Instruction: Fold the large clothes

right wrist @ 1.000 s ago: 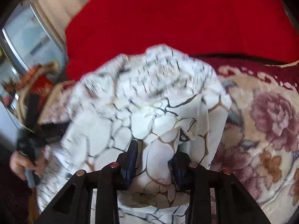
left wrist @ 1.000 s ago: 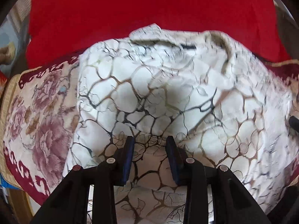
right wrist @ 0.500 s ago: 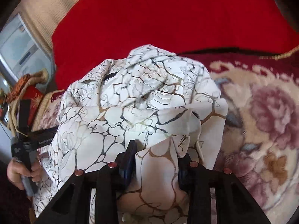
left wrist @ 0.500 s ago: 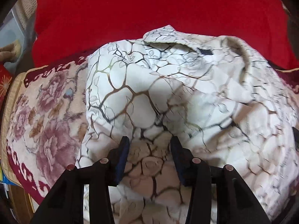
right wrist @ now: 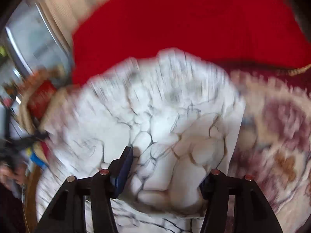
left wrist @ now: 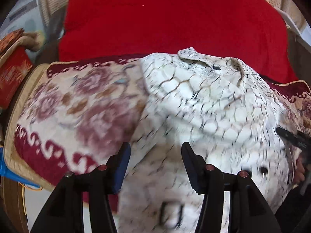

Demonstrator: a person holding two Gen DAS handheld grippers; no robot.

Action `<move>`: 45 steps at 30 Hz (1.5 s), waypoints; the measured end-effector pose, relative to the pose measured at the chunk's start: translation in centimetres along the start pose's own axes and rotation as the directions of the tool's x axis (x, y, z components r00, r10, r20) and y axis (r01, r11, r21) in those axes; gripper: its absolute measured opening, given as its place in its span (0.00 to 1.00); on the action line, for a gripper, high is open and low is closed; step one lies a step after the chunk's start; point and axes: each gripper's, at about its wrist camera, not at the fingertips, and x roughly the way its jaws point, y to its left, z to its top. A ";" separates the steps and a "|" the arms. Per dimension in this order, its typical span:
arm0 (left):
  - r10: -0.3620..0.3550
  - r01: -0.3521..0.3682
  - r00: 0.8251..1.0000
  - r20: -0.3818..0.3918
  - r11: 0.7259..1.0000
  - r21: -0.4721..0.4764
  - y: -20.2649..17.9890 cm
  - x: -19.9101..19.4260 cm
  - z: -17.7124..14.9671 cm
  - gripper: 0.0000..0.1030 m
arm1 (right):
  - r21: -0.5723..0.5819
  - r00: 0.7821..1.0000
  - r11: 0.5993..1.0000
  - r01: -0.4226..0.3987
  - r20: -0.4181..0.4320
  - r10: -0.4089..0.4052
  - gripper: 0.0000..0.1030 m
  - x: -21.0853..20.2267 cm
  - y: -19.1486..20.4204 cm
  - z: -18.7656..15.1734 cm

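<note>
A white shirt (left wrist: 204, 104) with a dark crackle print lies on a floral bedspread (left wrist: 73, 104), collar at the far side. My left gripper (left wrist: 155, 163) is open over the shirt's near left part, cloth lying between the spread jaws. In the right wrist view the shirt (right wrist: 155, 116) is blurred by motion. My right gripper (right wrist: 167, 170) is open wide, with a bunched fold of the shirt between the jaws. The right gripper's black tip and the holding hand (left wrist: 297, 145) show at the shirt's right edge.
A red blanket (left wrist: 175, 23) covers the far side of the bed. A red patterned cushion (left wrist: 13, 73) lies at the far left. The bed's near left edge has a tan border and blue trim (left wrist: 11, 172). A window (right wrist: 33, 38) is at the far left.
Both grippers have opened and let go of the shirt cloth they were pinching. The shirt has dropped flatter onto the bedspread, and both cameras have pulled back.
</note>
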 end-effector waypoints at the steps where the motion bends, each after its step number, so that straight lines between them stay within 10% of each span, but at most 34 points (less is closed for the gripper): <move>1: -0.011 0.011 1.000 0.000 1.000 -0.005 0.6 -0.6 -0.7 0.54 | -0.010 1.000 1.000 0.007 0.013 -0.007 0.59 -0.3 0.3 0.0; 18: -0.258 0.250 0.965 -0.053 0.961 -0.119 8.2 -7.2 -16.0 0.72 | 0.120 0.957 0.965 -0.233 0.205 0.205 0.79 -11.7 -1.7 -10.2; 26: -0.464 0.418 0.882 -0.087 0.854 -0.309 10.9 -4.9 -21.1 0.74 | 0.192 0.989 0.974 -0.121 -0.063 0.135 0.80 -11.7 -4.2 -18.3; 39: -0.693 0.620 0.721 -0.014 0.655 -0.432 12.1 0.4 -22.0 0.78 | 0.143 0.903 0.990 -0.003 -0.425 0.064 0.80 0.5 -4.2 -22.8; 41: -0.729 0.665 0.684 0.019 0.613 -0.428 12.1 0.5 -22.0 0.78 | 0.121 0.899 0.991 -0.063 -0.423 0.109 0.70 1.2 -3.0 -22.8; 43: -0.760 0.700 0.649 0.039 0.576 -0.423 11.9 0.8 -22.0 0.78 | 0.047 0.910 0.996 -0.075 -0.406 0.087 0.24 1.1 -1.8 -22.3; 45: -0.766 0.707 0.641 0.048 0.565 -0.425 11.9 1.3 -22.2 0.78 | 0.037 0.919 0.995 -0.097 -0.381 0.104 0.16 0.4 -1.0 -21.9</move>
